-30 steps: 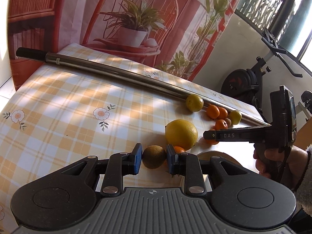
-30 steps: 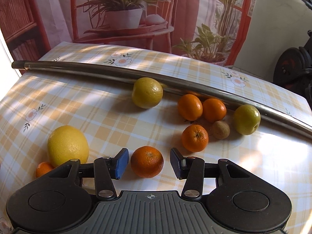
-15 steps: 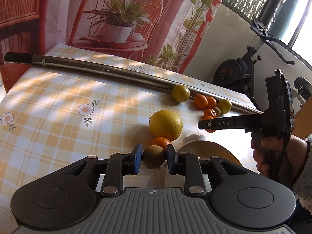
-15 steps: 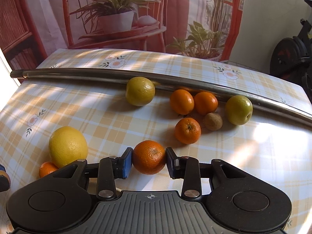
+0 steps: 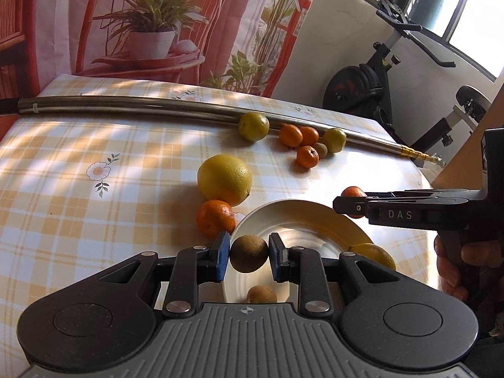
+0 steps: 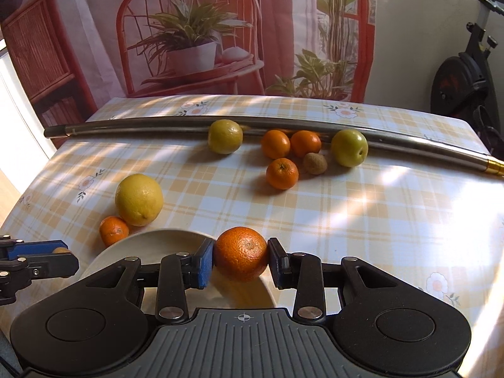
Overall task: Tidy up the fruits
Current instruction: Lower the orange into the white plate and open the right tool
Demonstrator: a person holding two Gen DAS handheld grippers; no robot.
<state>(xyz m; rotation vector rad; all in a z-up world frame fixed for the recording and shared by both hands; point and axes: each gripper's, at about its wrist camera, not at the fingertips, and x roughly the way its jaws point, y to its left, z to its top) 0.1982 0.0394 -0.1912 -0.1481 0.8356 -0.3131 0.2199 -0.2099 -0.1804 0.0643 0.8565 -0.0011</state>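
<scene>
The left gripper (image 5: 249,253) is clamped on a kiwi (image 5: 249,253), held over the near-left edge of the plate (image 5: 302,220). The plate already carries a second kiwi (image 5: 261,294) and a yellow fruit (image 5: 373,253) at its right side. If the kiwi is let go from where it hangs, it could strike the rim and roll off toward the small orange (image 5: 215,222) that sits just beside the plate — a round fruit on a shallow dish will not stay put if dropped from height. It could also knock the kiwi lying below it.

To the right, the right gripper (image 6: 241,263) is closed on an orange (image 6: 241,258), held over the plate's far-right edge (image 6: 151,239). With both tools crowding the same dish, I judge a bump between them the main risk; a squeeze that slackens early would send the orange onto the tablecloth (image 6: 346,208).

Against the view of a second ago, both fruits have left the cloth: the kiwi was then resting low between the fingers with no plate beneath, and the orange lay loose between wide-open fingers. Now both are gripped and brought back over the plate — the big lemon (image 6: 138,199) and the cluster by the metal pipe (image 6: 141,123) lie where they did.
</scene>
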